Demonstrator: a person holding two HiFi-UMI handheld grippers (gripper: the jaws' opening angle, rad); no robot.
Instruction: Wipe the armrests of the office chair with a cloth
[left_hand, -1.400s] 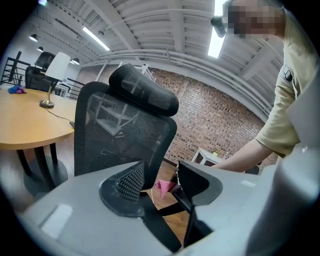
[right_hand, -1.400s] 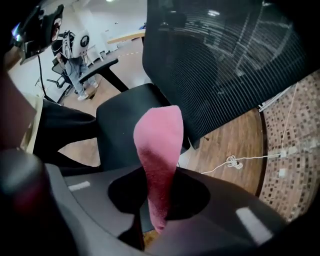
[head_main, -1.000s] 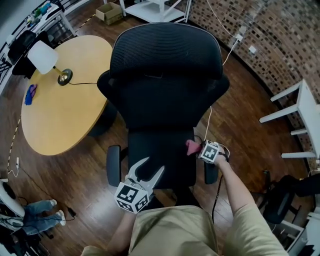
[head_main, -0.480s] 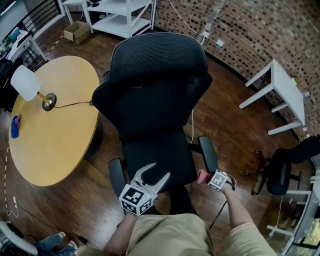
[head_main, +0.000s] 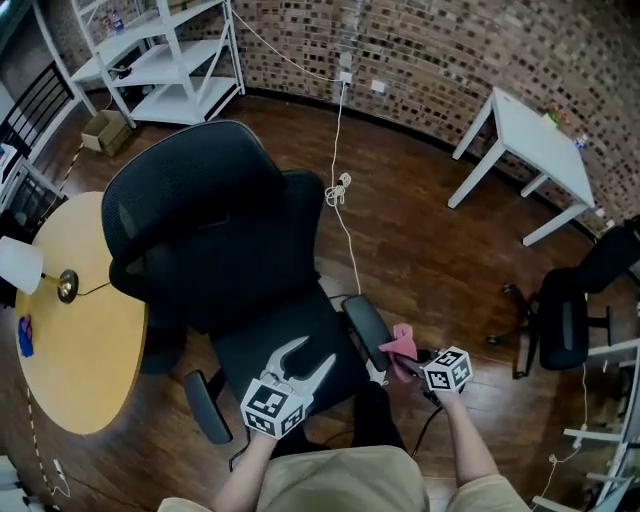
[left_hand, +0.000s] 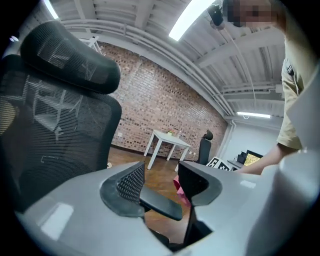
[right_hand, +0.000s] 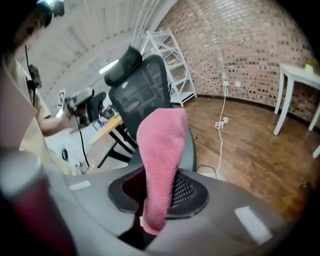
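**A:** Largest item first. How did the chair (head_main: 200, 220) stand?

**B:** It stood turned, with its back toward the upper left of the head view and the seat (head_main: 260, 330) facing the person.

**A:** Which armrest (head_main: 362, 330) was in play?

**B:** The one on that view's right. Its long axis ran diagonally, from the far end beside the seat down toward the person. The second armrest (head_main: 203, 405) sat across the seat, well apart from the cloth.

**A:** And the grippers?

**B:** The left gripper (head_main: 305, 358) hung over the seat front with its jaws spread and nothing between the pads. Its own view looked past them at the armrest pad, with a bit of pink beyond. The right gripper (right_hand: 157, 196) was pinching the cloth (right_hand: 161, 145), which stood up out of the jaws as a folded tongue.

**A:** Where was the cloth relative to the armrest?

**B:** In the head view the cloth lay at the armrest's near end, on its outer side and just beside it. Contact could not be settled. From the right gripper, the pad stretched ahead and to the left.

**A:** Any judgement on the next move?

**B:** The right hand was much the nearer of the two. The next pass probably called for laying the cloth onto the pad and drawing it along the long axis, away from the person. There was a risk that the chair would swivel under the push. The left gripper was close enough to steady the chair but held nothing.
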